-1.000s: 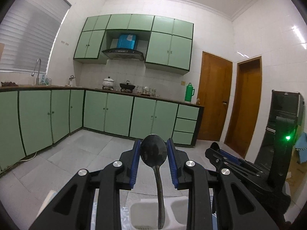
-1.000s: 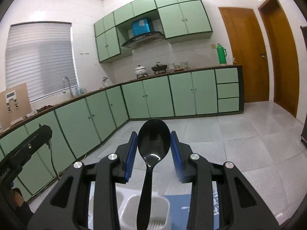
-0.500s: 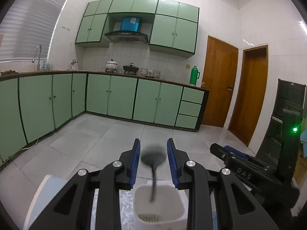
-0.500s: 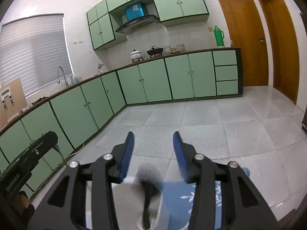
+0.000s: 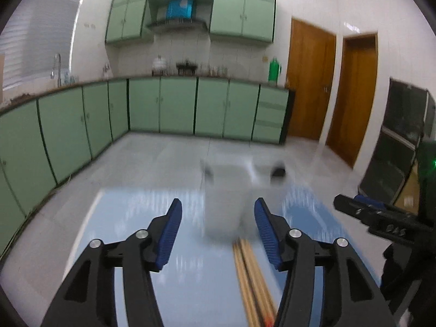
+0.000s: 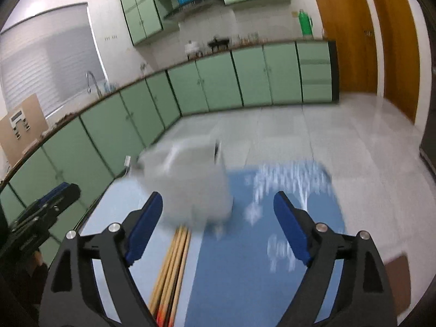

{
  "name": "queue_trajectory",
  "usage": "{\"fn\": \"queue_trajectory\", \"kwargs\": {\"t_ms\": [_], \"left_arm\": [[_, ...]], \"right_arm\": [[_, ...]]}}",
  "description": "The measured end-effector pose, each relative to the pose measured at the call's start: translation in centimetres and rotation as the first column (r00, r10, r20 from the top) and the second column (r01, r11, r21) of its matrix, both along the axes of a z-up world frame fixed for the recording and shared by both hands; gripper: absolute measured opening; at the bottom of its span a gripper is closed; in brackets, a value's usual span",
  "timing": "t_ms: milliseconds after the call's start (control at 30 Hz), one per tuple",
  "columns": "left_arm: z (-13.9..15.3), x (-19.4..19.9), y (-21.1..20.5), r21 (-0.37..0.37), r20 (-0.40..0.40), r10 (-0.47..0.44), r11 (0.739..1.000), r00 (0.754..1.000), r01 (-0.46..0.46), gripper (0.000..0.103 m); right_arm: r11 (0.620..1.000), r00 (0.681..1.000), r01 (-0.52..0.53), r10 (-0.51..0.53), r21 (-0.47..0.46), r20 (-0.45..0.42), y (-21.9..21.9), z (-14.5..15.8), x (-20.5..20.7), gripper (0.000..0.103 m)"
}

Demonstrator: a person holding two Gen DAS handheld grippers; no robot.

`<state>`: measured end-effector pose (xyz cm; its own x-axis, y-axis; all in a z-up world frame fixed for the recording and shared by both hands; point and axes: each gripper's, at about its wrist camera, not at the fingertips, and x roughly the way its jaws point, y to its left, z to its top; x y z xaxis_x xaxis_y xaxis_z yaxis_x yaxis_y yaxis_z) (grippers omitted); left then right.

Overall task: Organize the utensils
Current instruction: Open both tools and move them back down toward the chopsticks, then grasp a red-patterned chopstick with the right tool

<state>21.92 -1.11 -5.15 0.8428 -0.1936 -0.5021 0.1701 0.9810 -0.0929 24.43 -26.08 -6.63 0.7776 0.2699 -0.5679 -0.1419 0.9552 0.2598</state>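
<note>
**Spoons in the holder, chopsticks left**

Both tongs, left gripper [image 5: 218, 227] and right gripper [image 6: 218, 224], have just been opening and hold nothing. Beyond them the white utensil holder [image 5: 226, 201] already contains two dark spoons [image 5: 278, 173]; in front of it, chopsticks [image 6: 171, 267] await sorting.

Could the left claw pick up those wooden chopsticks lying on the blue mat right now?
Probably yes. The left claw is open and empty, having just been opening, and the chopsticks lie flat on the blue mat between its fingers. Nothing covers them; the white holder stands just past their tips.
</note>
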Motion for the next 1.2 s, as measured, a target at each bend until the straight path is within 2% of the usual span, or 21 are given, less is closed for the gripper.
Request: {"fn": "queue_trajectory", "kwargs": {"t_ms": [167,267,467,767,933,1033,1200], "left_arm": [[-4.8,-3.8,0.5,0.021,-0.137,0.023,1.000,0.990,-0.021,0.055],[-7.6,-5.1,0.4,0.049,-0.228,0.037,0.998,0.973,-0.026,0.055],[-10.4,-6.9,0.4,0.091,-0.312,0.048,0.996,0.949,-0.020,0.055],[-12.4,-8.1,0.3,0.109,-0.341,0.065,0.994,0.938,-0.029,0.055],[-12.5,-8.4,0.2,0.118,-0.337,0.068,0.993,0.939,-0.030,0.057],[-12.4,-8.4,0.4,0.113,-0.337,0.069,0.993,0.939,-0.032,0.057],[-12.2,-8.7,1.1,0.113,-0.336,0.082,0.993,0.938,-0.046,0.057]], "right_arm": [[0.999,0.993,-0.027,0.023,-0.039,-0.115,1.5,-4.0,-5.8,0.081],[0.996,0.984,-0.067,0.056,-0.057,-0.168,3.1,-5.8,-8.1,0.081],[0.982,0.968,-0.136,0.104,-0.129,-0.227,5.4,-8.2,-11.8,0.081],[0.965,0.956,-0.171,0.113,-0.200,-0.271,7.5,-10.6,-13.2,0.077],[0.949,0.962,-0.170,0.101,-0.267,-0.254,8.2,-10.6,-13.4,0.075],[0.941,0.969,-0.127,0.051,-0.312,-0.241,7.4,-10.5,-13.5,0.075],[0.965,0.969,-0.095,0.034,-0.243,-0.246,5.4,-10.0,-13.5,0.068]]}}
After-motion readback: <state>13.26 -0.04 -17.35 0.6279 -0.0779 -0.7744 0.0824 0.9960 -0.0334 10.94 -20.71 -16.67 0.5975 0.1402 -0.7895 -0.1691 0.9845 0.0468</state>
